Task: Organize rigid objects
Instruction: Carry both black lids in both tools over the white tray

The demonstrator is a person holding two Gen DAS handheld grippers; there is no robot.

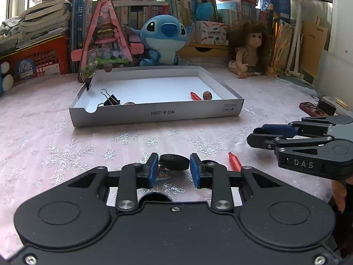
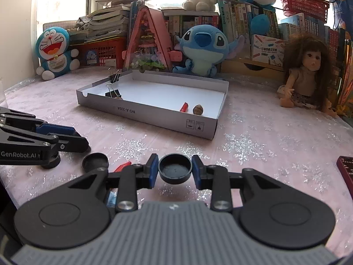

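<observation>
Each gripper pinches a black cap — left gripper low over the tablecloth, right gripper lifted — either shallow rim may slip before reaching the white box.

Bright daylight from windows behind the book stacks, blown out to white above the Stitch plush. Backlit, so plush faces slightly dim. Soft shadows under the white tray on the table. Glints off the snowflake tablecloth in front of the tray. Strong fisheye bending and dark vignetting at corners; sharp mid-frame, softer near edges.
</observation>
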